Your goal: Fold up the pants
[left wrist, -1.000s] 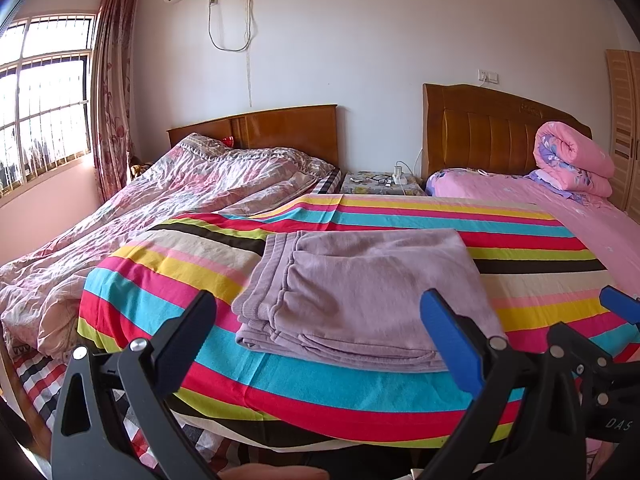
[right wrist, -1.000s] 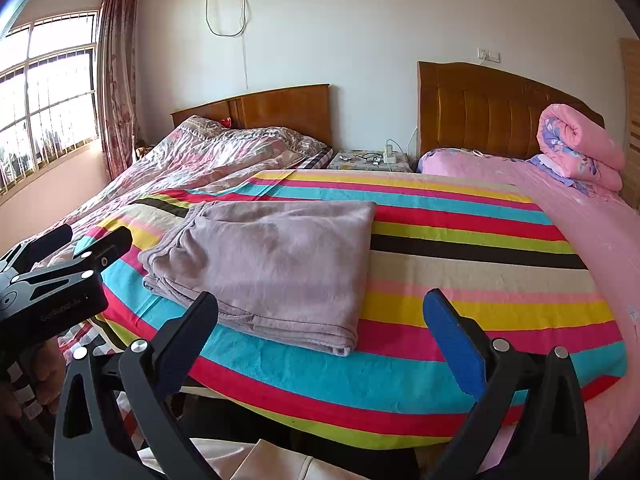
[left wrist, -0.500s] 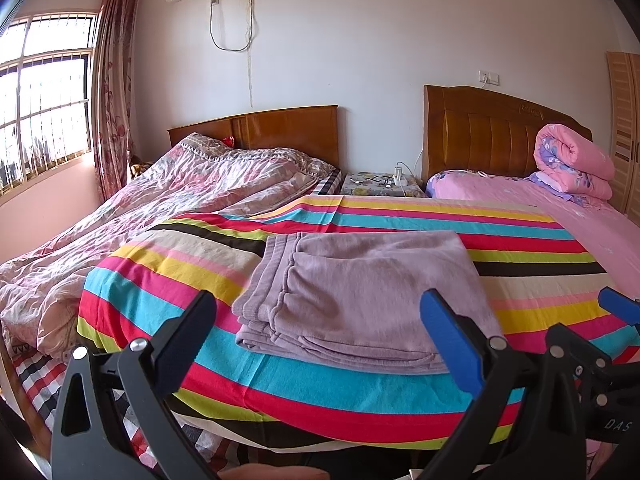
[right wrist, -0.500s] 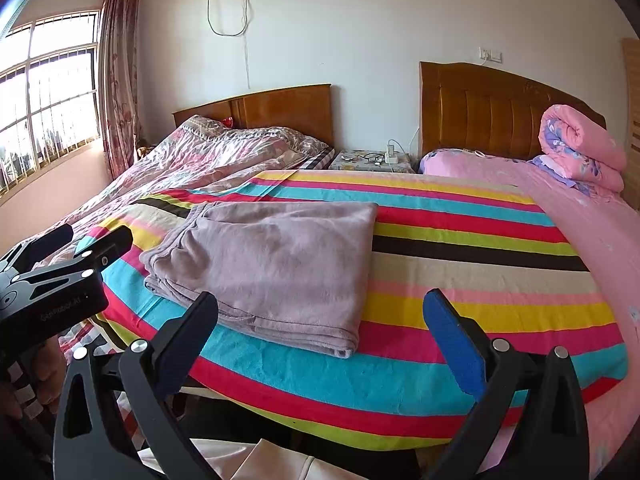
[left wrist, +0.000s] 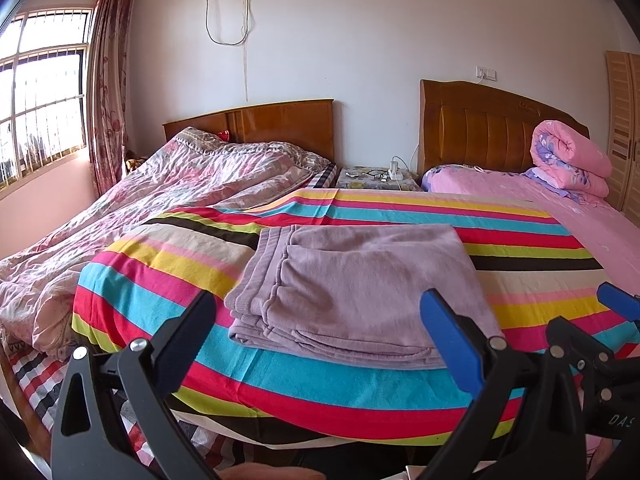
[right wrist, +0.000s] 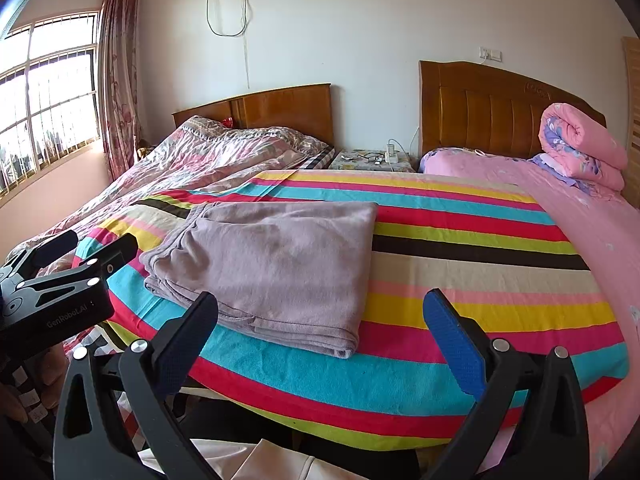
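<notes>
The mauve pants [left wrist: 360,292] lie folded into a flat rectangle on the striped sheet [left wrist: 360,376], waistband edges stacked at the left. In the right wrist view the same pants [right wrist: 276,264] sit left of centre. My left gripper [left wrist: 316,328] hangs open just short of the bed's front edge, nothing between its fingers. My right gripper [right wrist: 320,328] is likewise open and empty, back from the bed edge. The left gripper's body [right wrist: 60,292] shows at the left of the right wrist view, and the right gripper's blue fingertip [left wrist: 618,304] at the right of the left wrist view.
A rumpled pink quilt [left wrist: 160,200] covers the left bed. A rolled pink duvet [left wrist: 568,160] rests by the right headboard. A nightstand [left wrist: 376,178] with cables stands between the beds. Window and curtain [left wrist: 108,100] at the left.
Both cameras have drifted slightly; the pants sit a touch lower in view. Nothing was grasped or let go, and both grippers stay open.
</notes>
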Motion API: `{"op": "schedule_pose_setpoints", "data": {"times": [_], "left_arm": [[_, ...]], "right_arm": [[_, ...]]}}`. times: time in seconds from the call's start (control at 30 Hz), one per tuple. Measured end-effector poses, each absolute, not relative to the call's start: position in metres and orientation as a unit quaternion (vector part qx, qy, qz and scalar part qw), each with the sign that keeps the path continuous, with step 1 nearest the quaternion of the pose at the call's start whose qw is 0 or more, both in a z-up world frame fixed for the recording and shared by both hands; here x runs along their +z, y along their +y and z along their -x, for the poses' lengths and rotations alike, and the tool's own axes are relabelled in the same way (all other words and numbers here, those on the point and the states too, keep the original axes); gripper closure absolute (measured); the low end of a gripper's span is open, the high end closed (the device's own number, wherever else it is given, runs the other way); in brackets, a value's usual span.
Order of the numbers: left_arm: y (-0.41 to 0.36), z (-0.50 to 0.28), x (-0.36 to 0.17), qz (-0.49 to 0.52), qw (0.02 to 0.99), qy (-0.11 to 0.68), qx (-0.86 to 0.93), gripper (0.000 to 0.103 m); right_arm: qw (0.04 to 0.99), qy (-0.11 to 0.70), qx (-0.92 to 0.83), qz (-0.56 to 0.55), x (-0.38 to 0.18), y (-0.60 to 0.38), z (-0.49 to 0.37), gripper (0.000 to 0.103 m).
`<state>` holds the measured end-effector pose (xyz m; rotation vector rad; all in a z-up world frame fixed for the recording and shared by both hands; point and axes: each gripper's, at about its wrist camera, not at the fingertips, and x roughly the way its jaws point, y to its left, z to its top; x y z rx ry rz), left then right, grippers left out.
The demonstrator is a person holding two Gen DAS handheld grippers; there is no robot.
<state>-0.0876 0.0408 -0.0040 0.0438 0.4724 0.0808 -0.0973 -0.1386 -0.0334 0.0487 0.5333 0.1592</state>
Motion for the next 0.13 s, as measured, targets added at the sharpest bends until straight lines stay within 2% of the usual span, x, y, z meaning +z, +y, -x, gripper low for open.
{"op": "schedule_pose_setpoints", "data": {"times": [0.13], "left_arm": [[0.0405,0.087,-0.0048,-0.02,0.971,0.236,0.038,0.001]], "right_arm": [[0.961,0.264,0.079,-0.024,-0.0327,-0.138,0.0969,0.004]]}}
